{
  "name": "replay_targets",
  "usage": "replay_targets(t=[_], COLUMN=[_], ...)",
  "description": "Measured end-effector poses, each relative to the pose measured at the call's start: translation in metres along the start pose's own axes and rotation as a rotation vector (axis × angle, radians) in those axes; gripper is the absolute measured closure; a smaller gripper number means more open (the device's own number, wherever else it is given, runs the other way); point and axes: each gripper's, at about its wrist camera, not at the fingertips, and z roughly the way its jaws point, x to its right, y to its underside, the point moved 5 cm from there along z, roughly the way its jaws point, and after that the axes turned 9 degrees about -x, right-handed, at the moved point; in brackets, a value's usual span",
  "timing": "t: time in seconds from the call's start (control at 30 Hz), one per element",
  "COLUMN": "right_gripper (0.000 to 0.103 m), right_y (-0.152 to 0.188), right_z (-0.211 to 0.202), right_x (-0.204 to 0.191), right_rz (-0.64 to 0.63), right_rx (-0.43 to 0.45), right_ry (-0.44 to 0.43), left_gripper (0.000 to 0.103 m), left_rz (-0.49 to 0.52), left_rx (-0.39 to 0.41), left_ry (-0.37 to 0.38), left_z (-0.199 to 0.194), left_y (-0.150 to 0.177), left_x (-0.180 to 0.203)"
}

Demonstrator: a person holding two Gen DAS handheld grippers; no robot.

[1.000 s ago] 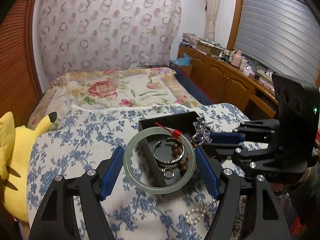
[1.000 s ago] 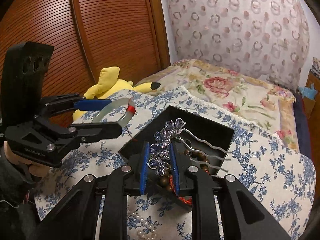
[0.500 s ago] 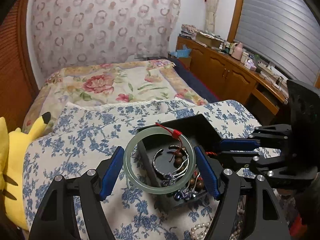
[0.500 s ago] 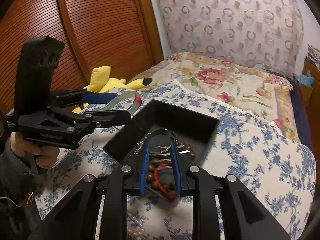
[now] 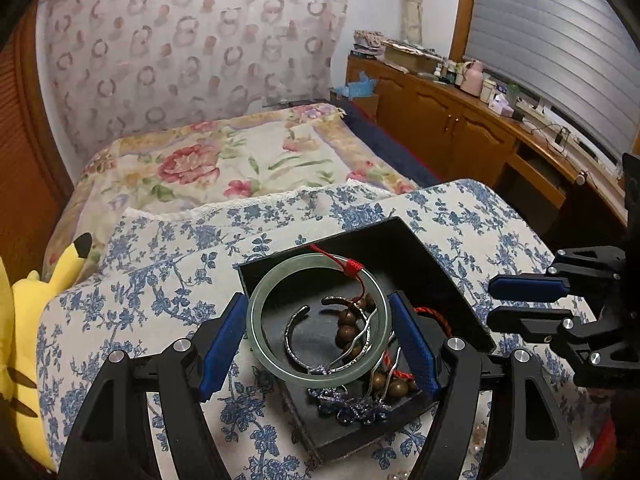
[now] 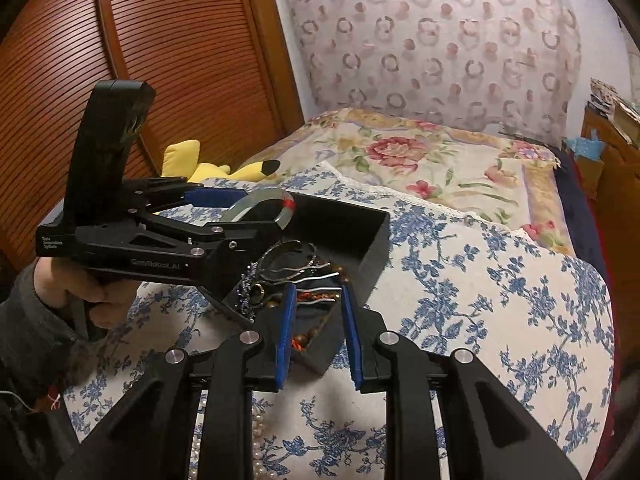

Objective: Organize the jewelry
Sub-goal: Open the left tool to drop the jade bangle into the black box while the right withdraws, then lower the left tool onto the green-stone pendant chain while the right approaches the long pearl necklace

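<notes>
Left gripper (image 5: 320,344) is clamped on the pale green jade bangle (image 5: 317,319), blue pads touching both sides of the ring; a red cord knot (image 5: 354,267) sits on its far rim. I'm holding the bangle just above the open black rectangular jewelry box (image 5: 404,240), tilted towards me. Inside the box: a silver open cuff bracelet (image 5: 296,328), brown wooden bead strand (image 5: 348,330), and a blue-purple flower hairpin (image 5: 352,406) at the near end. Right gripper (image 6: 319,330) has its jaws narrowly parted with nothing between them, hovering at the box's near corner. The box rests on a white cloth with blue floral print (image 5: 160,280). White pearl strand (image 6: 256,432) lies on the cloth below my right gripper. Yellow plush toy (image 5: 24,320) at the left edge.
</notes>
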Motion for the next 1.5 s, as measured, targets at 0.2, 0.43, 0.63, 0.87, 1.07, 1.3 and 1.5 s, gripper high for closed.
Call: replay_targets(t=[0.2, 0.43, 0.63, 0.87, 1.07, 1.3, 1.5], right_gripper=[0.077, 0.077, 0.077, 0.077, 0.077, 0.073, 0.073], right_y=[0.003, 0.012, 0.029, 0.063, 0.096, 0.118, 0.129], right_z=[-0.002, -0.009, -0.019, -0.026, -0.029, -0.031, -0.025], right_x=[0.002, 0.0, -0.008, -0.023, -0.037, -0.055, -0.065], right_rz=[0.012, 0.027, 0.035, 0.033, 0.046, 0.029, 0.016], right_rx=[-0.003, 0.001, -0.003, -0.014, -0.018, -0.006, -0.013], right_ry=[0.016, 0.024, 0.026, 0.037, 0.044, 0.065, 0.08], left_gripper=[0.031, 0.028, 0.026, 0.026, 0.026, 0.034, 0.055], left_rz=[-0.012, -0.012, -0.036, -0.082, -0.111, -0.121, -0.094], left_rx=[0.0, 0.015, 0.032, 0.012, 0.002, -0.001, -0.004], left_ry=[0.003, 0.0, 0.0, -0.01, -0.013, 0.03, 0.065], left_z=[-0.002, -0.011, -0.034, -0.057, -0.066, -0.071, -0.07], left_y=[0.005, 0.008, 0.031, 0.088, 0.136, 0.173, 0.191], left_x=[-0.001, 0.004, 0.002, -0.008, -0.008, 0.005, 0.023])
